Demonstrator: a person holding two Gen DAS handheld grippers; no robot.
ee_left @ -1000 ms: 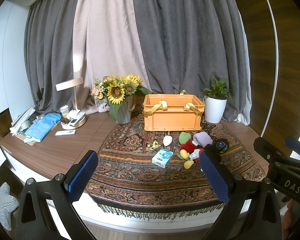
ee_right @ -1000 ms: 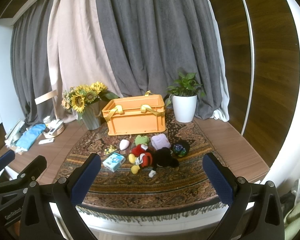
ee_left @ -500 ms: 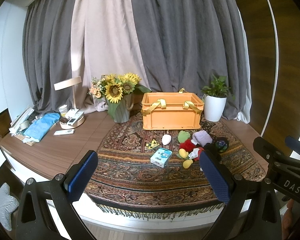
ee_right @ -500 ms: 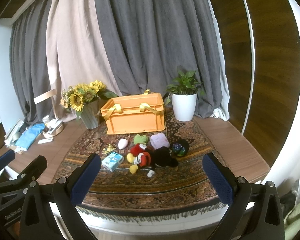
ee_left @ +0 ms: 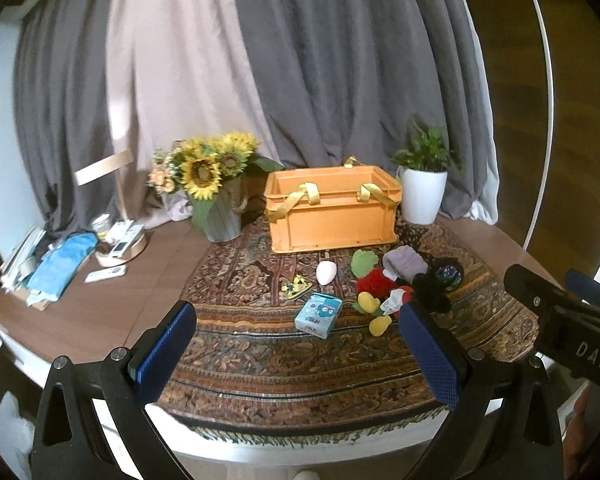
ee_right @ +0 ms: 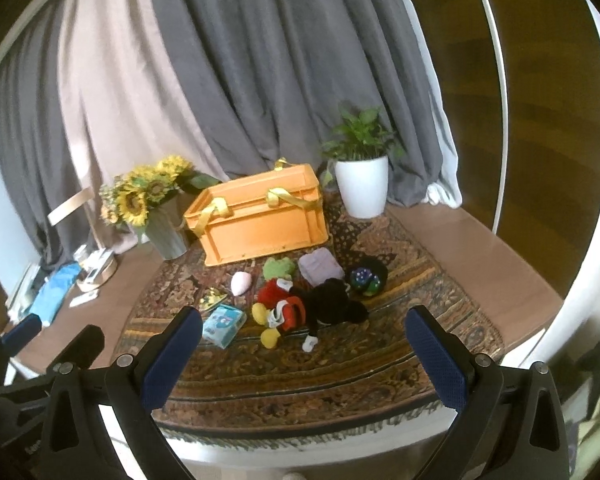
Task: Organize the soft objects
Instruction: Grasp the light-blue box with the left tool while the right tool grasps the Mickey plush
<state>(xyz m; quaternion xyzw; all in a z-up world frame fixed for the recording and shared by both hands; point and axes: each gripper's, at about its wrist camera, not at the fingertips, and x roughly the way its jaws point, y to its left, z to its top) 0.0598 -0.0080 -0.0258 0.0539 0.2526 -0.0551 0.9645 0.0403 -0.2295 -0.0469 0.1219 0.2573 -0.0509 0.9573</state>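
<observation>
My left gripper (ee_left: 296,348) and right gripper (ee_right: 304,352) are spread, empty, at the rug's (ee_right: 340,376) front edge; plush toys (ee_right: 300,308) lie before the orange crate (ee_right: 260,220).

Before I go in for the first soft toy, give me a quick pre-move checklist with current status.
1. Left gripper jaws open and holding nothing: ok.
2. Right gripper jaws open and holding nothing: ok.
3. Orange crate top open, handles draped over the rim: ok.
4. Crate inside free of clutter: cannot tell, floor hidden.
5. Plush mouse on the rug, nothing lying on top of it: ok.
6. Toys spaced for a clean single grasp: not ok, mouse, green toy and grey pouch crowd together.
</observation>
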